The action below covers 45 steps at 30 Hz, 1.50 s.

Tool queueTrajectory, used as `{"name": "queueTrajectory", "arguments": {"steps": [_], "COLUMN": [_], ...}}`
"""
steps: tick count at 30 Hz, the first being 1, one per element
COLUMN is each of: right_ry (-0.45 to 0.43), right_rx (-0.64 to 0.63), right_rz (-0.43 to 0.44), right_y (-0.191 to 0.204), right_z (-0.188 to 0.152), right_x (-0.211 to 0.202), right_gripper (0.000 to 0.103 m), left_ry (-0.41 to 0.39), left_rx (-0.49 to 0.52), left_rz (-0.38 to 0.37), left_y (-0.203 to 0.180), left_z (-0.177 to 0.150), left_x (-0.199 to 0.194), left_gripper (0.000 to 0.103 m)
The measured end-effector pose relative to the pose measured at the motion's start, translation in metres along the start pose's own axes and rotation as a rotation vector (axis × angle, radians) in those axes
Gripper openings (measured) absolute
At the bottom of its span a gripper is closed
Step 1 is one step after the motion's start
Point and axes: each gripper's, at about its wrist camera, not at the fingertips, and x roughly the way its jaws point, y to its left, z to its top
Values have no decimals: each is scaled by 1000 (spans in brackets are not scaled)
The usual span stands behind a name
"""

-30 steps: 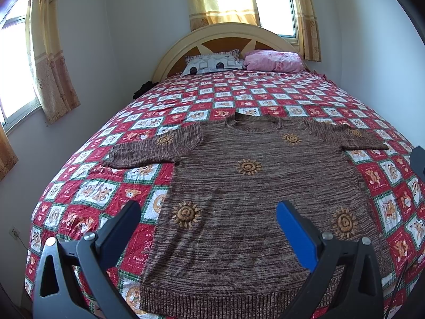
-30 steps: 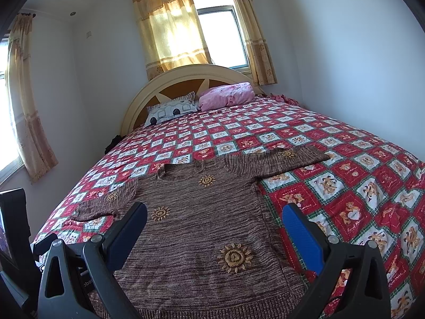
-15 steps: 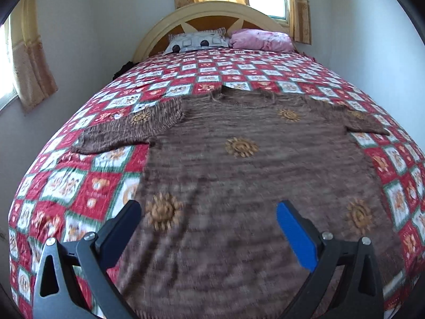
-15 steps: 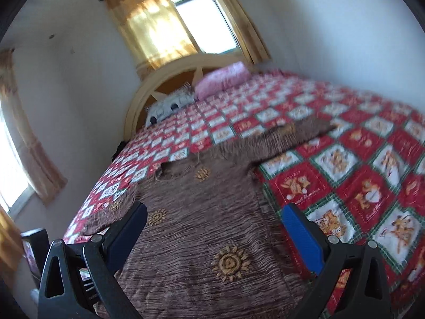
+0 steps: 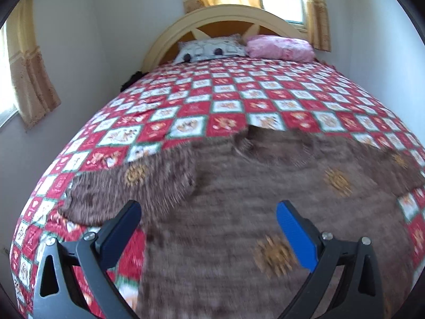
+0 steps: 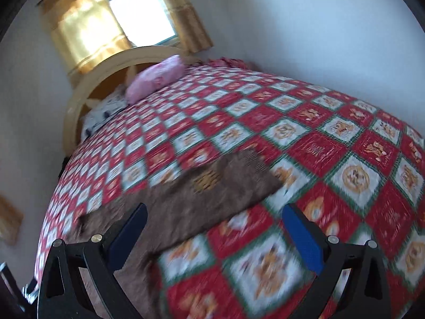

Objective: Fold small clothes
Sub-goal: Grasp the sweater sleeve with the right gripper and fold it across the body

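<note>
A brown knit sweater [image 5: 239,202] with orange sun motifs lies flat and face up on the red patchwork bedspread [image 5: 225,101]. Both sleeves are spread out. My left gripper [image 5: 208,218] is open and empty, hovering over the sweater's chest near its left sleeve [image 5: 127,186]. My right gripper [image 6: 213,222] is open and empty, hovering above the sweater's right sleeve [image 6: 212,186], with the sleeve's lower edge between its fingers. Both views are motion-blurred.
The bed fills the room between white walls. A patterned pillow [image 5: 209,50] and a pink pillow [image 5: 279,47] lie against the cream headboard [image 5: 225,16]. Curtained windows [image 6: 127,21] stand behind the bed and on the left wall.
Both grippers have moved forward from the sweater's hem toward its shoulders and lower over the bed. The right one has swung to the right sleeve. The sweater has not moved.
</note>
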Motion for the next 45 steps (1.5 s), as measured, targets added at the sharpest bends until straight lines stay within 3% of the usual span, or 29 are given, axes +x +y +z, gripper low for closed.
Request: {"name": "queueTrajectory", "arguments": {"steps": [4, 5, 12, 16, 18, 20, 21, 26, 32, 37, 45], "right_ry": [28, 59, 149, 165, 181, 194, 195, 216, 172, 136, 155], "right_rx": [11, 16, 15, -70, -88, -113, -126, -128, -138, -207, -327], "right_rz": [-131, -158, -166, -235, -254, -278, -279, -242, -202, -115, 188], "right_y": [-34, -42, -45, -29, -28, -28, -28, -29, -3, 57, 205], "right_z": [22, 24, 24, 18, 18, 19, 20, 25, 41, 45, -9], "right_x": [57, 75, 136, 150, 155, 158, 158, 157, 131, 99, 68], "right_gripper": [75, 72, 71, 71, 63, 43, 38, 7, 6, 6, 6], "left_ry": [20, 29, 78, 145, 172, 204, 212, 214, 208, 207, 200], "left_rx": [-52, -74, -226, -252, -257, -252, -248, -232, -244, -247, -261], "left_rz": [69, 75, 52, 24, 12, 15, 24, 36, 24, 21, 7], "left_y": [16, 22, 45, 47, 46, 45, 45, 41, 44, 45, 47], "left_z": [1, -1, -22, -26, -29, -32, -32, -31, -31, -31, -31], "left_x": [32, 39, 68, 83, 88, 92, 94, 94, 95, 95, 94], "left_gripper": [103, 103, 103, 103, 103, 103, 103, 103, 103, 103, 103]}}
